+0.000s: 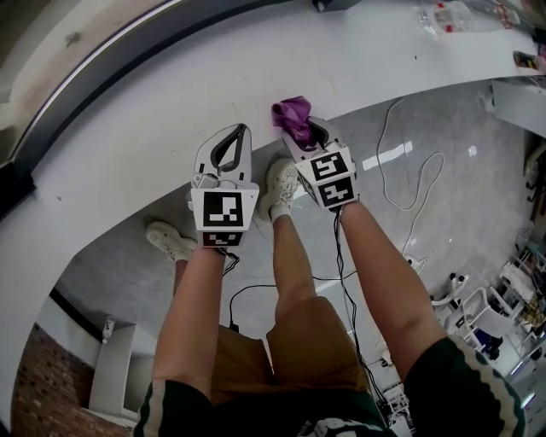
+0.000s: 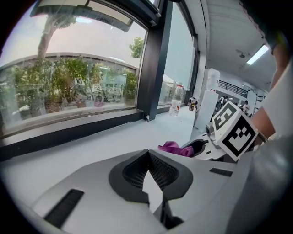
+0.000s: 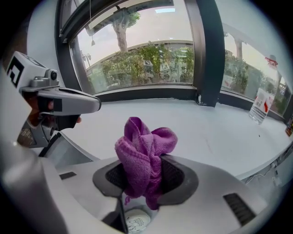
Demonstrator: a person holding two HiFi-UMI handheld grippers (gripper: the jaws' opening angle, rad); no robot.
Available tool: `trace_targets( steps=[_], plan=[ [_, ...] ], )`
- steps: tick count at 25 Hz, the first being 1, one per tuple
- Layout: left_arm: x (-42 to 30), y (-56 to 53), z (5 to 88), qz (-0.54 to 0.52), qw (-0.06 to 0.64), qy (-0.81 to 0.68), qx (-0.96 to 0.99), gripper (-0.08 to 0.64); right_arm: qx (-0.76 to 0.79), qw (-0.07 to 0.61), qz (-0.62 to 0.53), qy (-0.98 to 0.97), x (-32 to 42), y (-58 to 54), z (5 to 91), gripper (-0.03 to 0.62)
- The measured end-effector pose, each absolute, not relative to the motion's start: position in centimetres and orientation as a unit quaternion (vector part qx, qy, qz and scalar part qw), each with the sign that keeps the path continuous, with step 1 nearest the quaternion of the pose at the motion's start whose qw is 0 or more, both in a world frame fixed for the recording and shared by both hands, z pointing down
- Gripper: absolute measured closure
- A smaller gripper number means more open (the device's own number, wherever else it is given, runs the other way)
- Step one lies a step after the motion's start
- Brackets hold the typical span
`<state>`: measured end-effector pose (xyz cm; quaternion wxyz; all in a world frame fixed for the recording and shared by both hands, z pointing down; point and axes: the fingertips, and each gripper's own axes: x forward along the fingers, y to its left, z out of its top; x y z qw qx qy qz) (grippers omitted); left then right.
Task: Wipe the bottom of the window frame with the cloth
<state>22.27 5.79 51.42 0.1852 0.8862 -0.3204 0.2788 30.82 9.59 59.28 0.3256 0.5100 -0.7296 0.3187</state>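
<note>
A crumpled purple cloth [image 1: 293, 113] [image 3: 145, 151] is pinched in my right gripper [image 1: 300, 130] [image 3: 146, 164], whose jaws are shut on it; its bunch sticks up past the fingertips. It hangs just above the near edge of the white sill [image 1: 145, 128] [image 3: 210, 132]. The dark bottom of the window frame [image 1: 128, 64] [image 2: 68, 130] [image 3: 146, 93] runs along the sill's far side, well apart from the cloth. My left gripper [image 1: 241, 131] [image 2: 148, 154] is shut on nothing, beside the right one. The cloth [image 2: 174, 147] also shows in the left gripper view.
A dark upright window post [image 2: 153, 68] [image 3: 206, 55] meets the frame. A clear water bottle [image 2: 175, 106] [image 3: 260, 107] stands on the sill to the right. Small items [image 1: 448, 17] lie at the sill's far right. Cables [image 1: 401, 171] and the person's shoes [image 1: 280, 183] are on the floor below.
</note>
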Motion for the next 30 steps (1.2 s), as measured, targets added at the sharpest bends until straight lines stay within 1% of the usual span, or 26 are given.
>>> trace_targets(
  steps=[30],
  plan=[
    [14.7, 7.6, 51.6, 0.291, 0.198, -0.334, 0.875, 0.555, 0.504, 0.319, 0.320, -0.736, 23.0, 9.8, 59.1, 0.431]
  ],
)
